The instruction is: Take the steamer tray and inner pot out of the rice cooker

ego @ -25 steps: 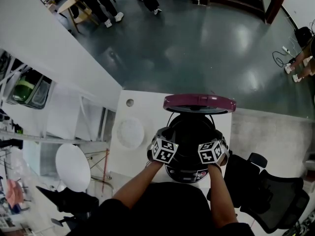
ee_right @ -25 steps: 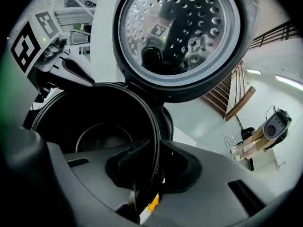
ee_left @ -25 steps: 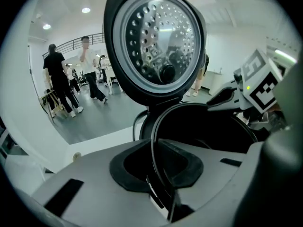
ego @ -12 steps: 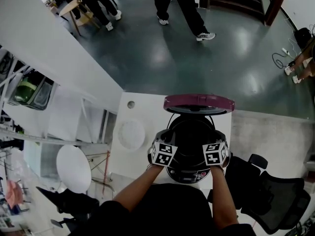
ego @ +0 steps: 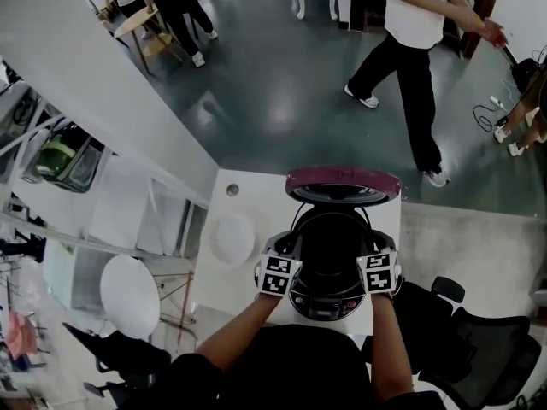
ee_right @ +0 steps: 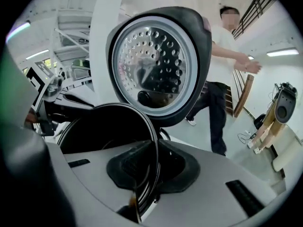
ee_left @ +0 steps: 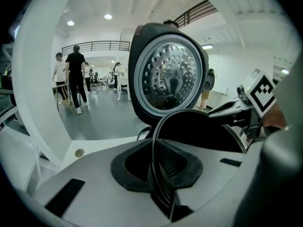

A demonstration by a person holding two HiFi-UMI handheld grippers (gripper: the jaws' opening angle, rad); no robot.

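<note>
The rice cooker (ego: 329,304) stands on the white table (ego: 252,196) with its maroon-topped lid (ego: 342,182) swung open. In the cooker's mouth, the black inner pot (ego: 332,239) sits raised. My left gripper (ego: 288,253) is shut on the pot's left rim, and the thin rim (ee_left: 154,164) runs between its dark pads. My right gripper (ego: 377,253) clamps the right rim (ee_right: 152,164), with its jaws still closing on it. The lid's perforated steel inner plate (ee_left: 168,74) (ee_right: 154,60) faces both gripper views. A white round tray (ego: 232,236) lies on the table left of the cooker.
A person (ego: 412,54) walks across the dark floor beyond the table. A black office chair (ego: 466,348) stands at the right and a white round stool (ego: 128,293) at the lower left. The table has a small cable hole (ego: 232,190).
Both grippers have risen together, holding the pot's rim, and the pot sits higher in the cooker. A person has walked into view across the floor.
</note>
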